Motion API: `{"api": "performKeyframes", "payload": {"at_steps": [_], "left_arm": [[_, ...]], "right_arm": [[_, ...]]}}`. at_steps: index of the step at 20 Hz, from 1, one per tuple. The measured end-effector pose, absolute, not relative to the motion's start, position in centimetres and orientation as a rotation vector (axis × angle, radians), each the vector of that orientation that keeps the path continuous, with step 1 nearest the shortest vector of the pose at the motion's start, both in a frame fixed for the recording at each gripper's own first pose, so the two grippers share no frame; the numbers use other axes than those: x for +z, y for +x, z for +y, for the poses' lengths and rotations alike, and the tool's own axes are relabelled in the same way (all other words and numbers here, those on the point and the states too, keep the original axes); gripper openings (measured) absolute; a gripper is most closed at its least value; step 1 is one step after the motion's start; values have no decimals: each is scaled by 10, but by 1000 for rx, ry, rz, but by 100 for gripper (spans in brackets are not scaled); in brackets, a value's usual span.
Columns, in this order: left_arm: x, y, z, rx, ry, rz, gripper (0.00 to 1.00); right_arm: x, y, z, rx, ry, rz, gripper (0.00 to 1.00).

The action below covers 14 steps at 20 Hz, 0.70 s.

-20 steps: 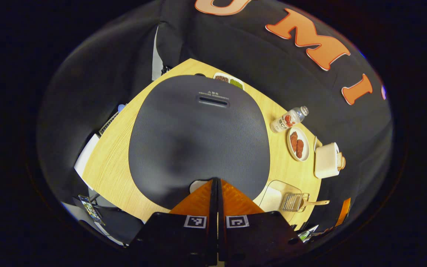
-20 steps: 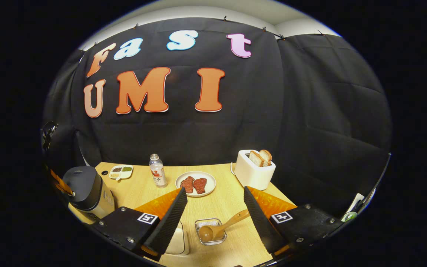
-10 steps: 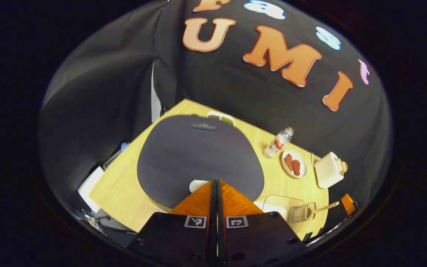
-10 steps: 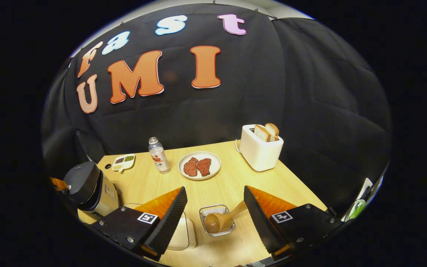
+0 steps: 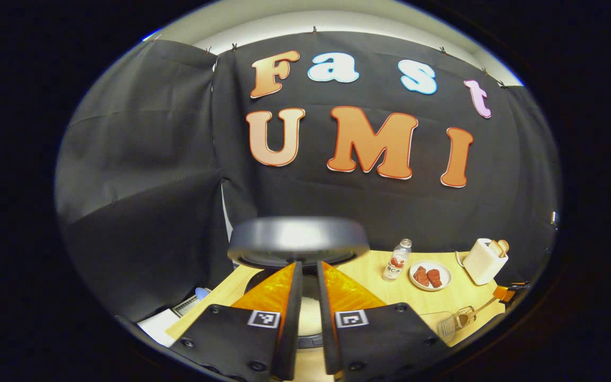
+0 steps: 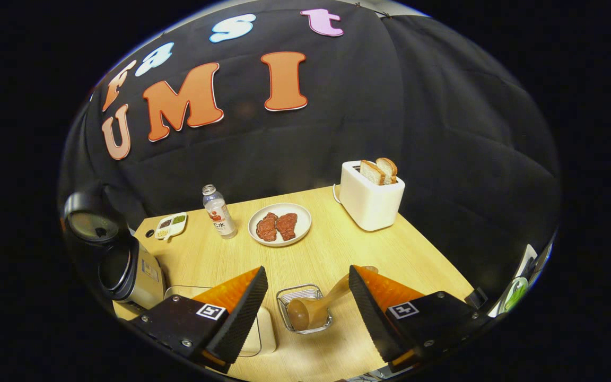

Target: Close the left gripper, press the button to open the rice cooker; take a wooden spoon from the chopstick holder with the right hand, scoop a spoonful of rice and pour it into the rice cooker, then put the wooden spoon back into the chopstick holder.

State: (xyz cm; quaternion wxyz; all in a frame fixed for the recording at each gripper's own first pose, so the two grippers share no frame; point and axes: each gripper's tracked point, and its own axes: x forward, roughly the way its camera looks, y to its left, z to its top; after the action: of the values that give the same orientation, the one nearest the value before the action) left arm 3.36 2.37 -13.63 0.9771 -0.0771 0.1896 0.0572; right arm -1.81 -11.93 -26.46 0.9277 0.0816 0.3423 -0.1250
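Note:
The rice cooker (image 6: pixel 128 270) stands at the table's left end with its dark lid (image 5: pixel 297 240) swung up. In the left gripper view I see the lid edge-on above the pale inner pot (image 5: pixel 308 318). My left gripper (image 5: pixel 305 278) hangs just in front of the cooker, its fingers a narrow gap apart and holding nothing. A wooden spoon (image 6: pixel 313 307) leans bowl-down in a small wire holder (image 6: pixel 304 315). My right gripper (image 6: pixel 308 273) is open above it, and the handle rises toward the right finger. A clear rice box (image 6: pixel 263 334) sits left of the holder, partly hidden.
On the wooden table (image 6: pixel 337 249) stand a small bottle (image 6: pixel 219 212), a plate of meat (image 6: pixel 279 224), a white toaster (image 6: pixel 371 193) with bread, and a small condiment dish (image 6: pixel 170 225) at the back left. Black cloth walls close in behind.
The cooker lid has sprung up. My left gripper has tilted up and drawn back, its fingers parting slightly. My right gripper has moved closer over the spoon holder.

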Motion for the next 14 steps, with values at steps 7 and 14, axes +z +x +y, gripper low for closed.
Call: {"api": "performKeyframes", "payload": {"at_steps": [7, 14], "left_arm": [[-109, 7, 22, 124, -25, 286, 90], [-102, -9, 11, 136, 25, 282, 95]], "right_arm": [[-289, -23, -126, -254, 183, 757, 96], [-314, -28, -132, -294, 245, 812, 96]]}}
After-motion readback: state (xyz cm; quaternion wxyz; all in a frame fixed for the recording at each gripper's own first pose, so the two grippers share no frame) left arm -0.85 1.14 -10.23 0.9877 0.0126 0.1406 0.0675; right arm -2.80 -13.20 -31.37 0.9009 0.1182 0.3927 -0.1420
